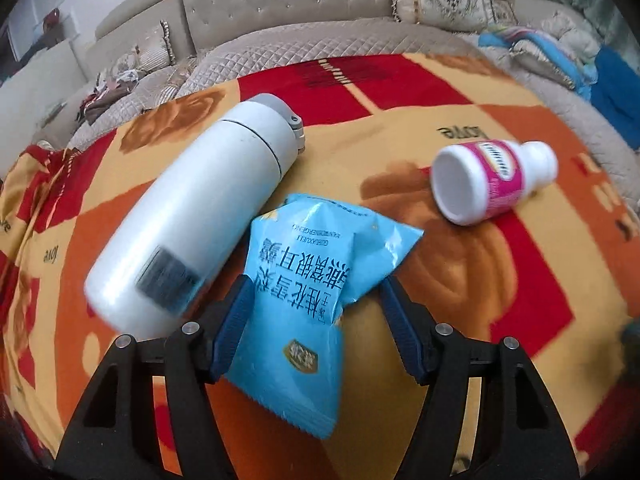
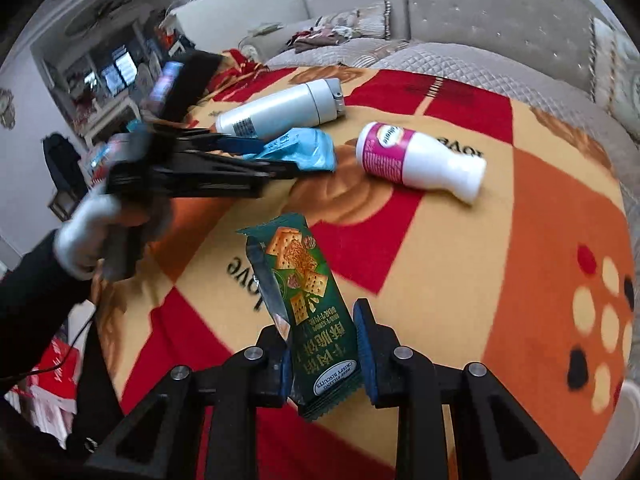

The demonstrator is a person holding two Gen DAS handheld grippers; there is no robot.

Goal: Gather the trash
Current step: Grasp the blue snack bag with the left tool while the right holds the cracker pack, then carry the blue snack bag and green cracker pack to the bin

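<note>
Green biscuit wrapper (image 2: 310, 312), crinkled, cracker print w/ white oval label, clamped upright-ish between the right gripper (image 2: 326, 336) pads, lifted over the blanket (image 2: 480, 280) near its front edge. Blue wrapper (image 1: 304, 288), creased, dark print, lies between the left gripper (image 1: 316, 308) jaws; jaws wide, right pad clear of it, left one at its edge. White flask (image 1: 192, 216) lies just beside it, pink-label bottle (image 1: 488, 180) on its side twd the right edge. Gloved hand (image 2: 86, 236) holds left gripper.

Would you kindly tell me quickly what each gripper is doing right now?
Left gripper: open, blue packet between the jaws, not pinched.
Right gripper: shut on the green biscuit packet.
</note>
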